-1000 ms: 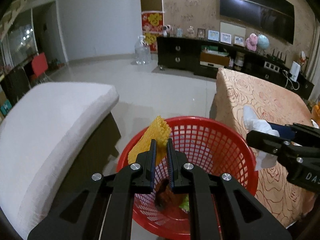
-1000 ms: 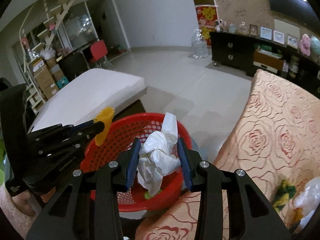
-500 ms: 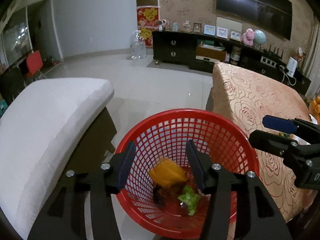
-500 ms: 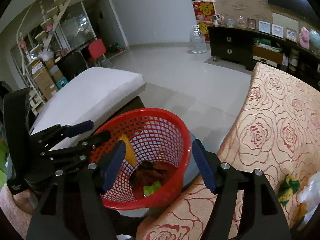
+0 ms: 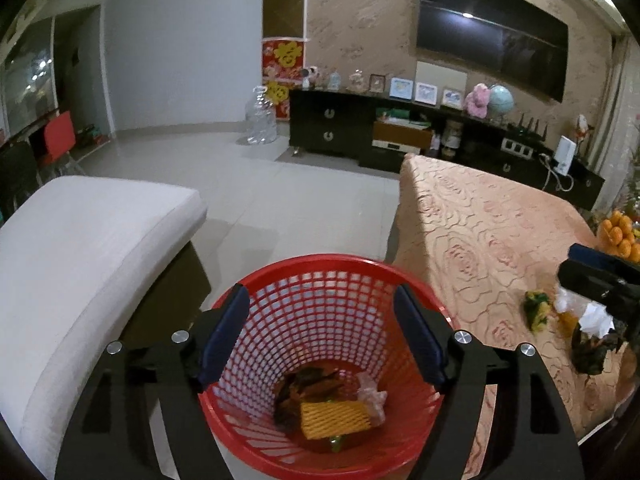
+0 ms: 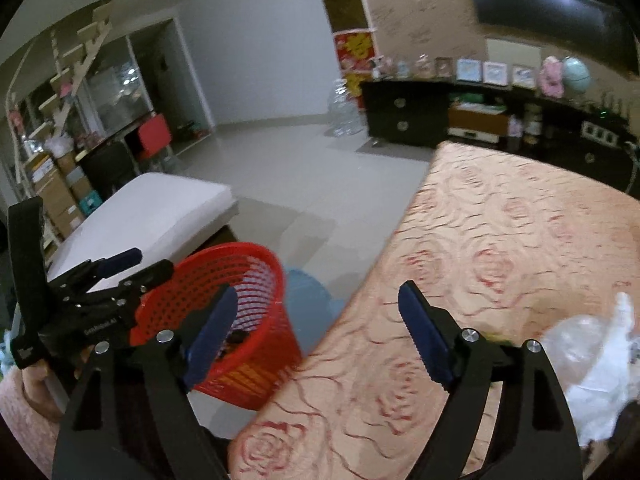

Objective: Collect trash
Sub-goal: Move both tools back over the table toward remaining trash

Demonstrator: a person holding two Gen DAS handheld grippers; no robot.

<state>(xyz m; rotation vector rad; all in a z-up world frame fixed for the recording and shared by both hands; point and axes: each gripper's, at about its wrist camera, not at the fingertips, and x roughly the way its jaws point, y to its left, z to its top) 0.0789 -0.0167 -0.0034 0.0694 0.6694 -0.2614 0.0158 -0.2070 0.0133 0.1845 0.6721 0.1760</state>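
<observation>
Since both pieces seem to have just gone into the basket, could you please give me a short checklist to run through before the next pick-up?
1. Left hand-held gripper empty: ok; its jaws have just been opening and nothing is between them.
2. Right hand-held gripper empty: ok; its jaws have just been opening, only tablecloth shows between them.
3. Yellow foam net inside the red basket: ok, it lies at the bottom.
4. White tissue in the basket: ok, beside the net.
5. Trash left on the table: not ok; a green-yellow scrap and a white plastic bag remain.
6. Clear path to the bag: cannot tell, the view is blurred.
</observation>
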